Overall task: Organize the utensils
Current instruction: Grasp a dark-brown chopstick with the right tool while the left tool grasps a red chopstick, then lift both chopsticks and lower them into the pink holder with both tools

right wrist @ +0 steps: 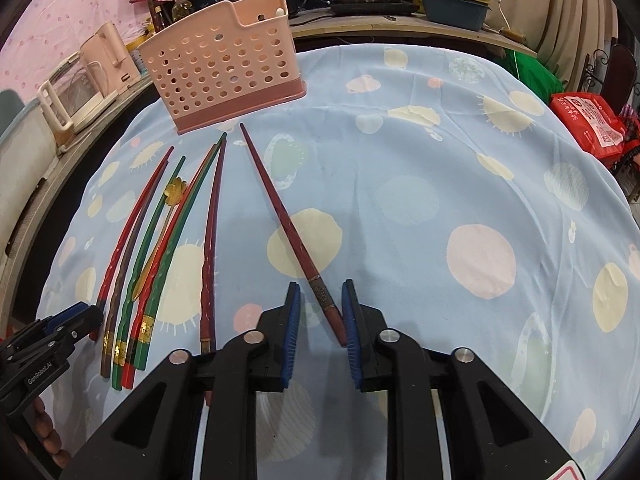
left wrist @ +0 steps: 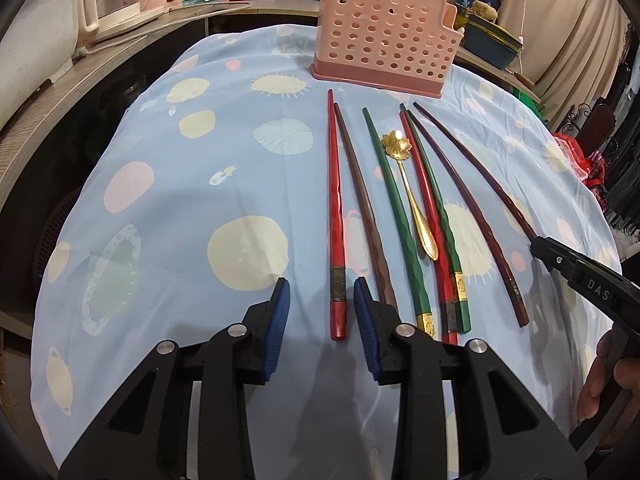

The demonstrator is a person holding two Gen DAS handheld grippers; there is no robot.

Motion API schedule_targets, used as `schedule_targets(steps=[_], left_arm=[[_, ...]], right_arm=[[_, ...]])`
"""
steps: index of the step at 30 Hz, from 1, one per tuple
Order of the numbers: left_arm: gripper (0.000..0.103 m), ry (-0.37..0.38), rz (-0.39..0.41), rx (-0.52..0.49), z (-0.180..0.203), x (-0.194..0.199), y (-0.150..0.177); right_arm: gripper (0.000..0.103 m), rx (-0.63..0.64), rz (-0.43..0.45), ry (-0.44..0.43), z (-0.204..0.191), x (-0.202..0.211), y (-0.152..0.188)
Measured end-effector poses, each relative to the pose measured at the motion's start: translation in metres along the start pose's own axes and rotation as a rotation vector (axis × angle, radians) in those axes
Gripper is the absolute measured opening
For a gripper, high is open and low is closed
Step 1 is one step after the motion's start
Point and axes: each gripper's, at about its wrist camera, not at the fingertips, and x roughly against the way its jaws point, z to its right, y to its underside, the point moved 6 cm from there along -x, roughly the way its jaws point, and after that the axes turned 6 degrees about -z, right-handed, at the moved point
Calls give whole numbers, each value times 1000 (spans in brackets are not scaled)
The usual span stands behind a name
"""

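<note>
While the dark red chopstick (right wrist: 288,224) is lying on the cloth (right wrist: 440,184) with its thick end sitting between the right gripper's (right wrist: 320,312) blue pads (right wrist: 291,320), it is touching neither pad as far as I can tell, so nothing is being held yet. Its tip is pointing at the pink holder (right wrist: 224,64), which is standing at the far edge. If the jaws are closing on that tapered butt end, the stick is likely to pivot or droop, and it is lying slantwise across the gap, so it may squirt out sideways. Just left, the other chopsticks (left wrist: 384,216) and a gold spoon (left wrist: 412,200) are lying packed side by side; a careless sweep could be scattering them.

The right gripper is hovering low over the cloth, level, jaws moderately open. The left gripper (left wrist: 322,304) is also hanging low, open and empty, flanking the end of a red chopstick (left wrist: 334,216).
</note>
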Motion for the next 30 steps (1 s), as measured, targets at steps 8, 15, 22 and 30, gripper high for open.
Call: schedule_targets(steps=[8, 15, 22, 30], left_arm=[[13, 21, -5, -11, 2, 0, 2], [7, 32, -13, -16, 4, 1, 5], [7, 39, -12, -26, 9, 9, 11], [7, 56, 38, -16, 10, 36, 3]], right_arm=[[12, 2, -2, -12, -1, 1, 4], [10, -2, -6, -30, -5, 7, 12], [8, -2, 4, -49, -9, 19, 20], [7, -9, 56, -75, -9, 46, 19]])
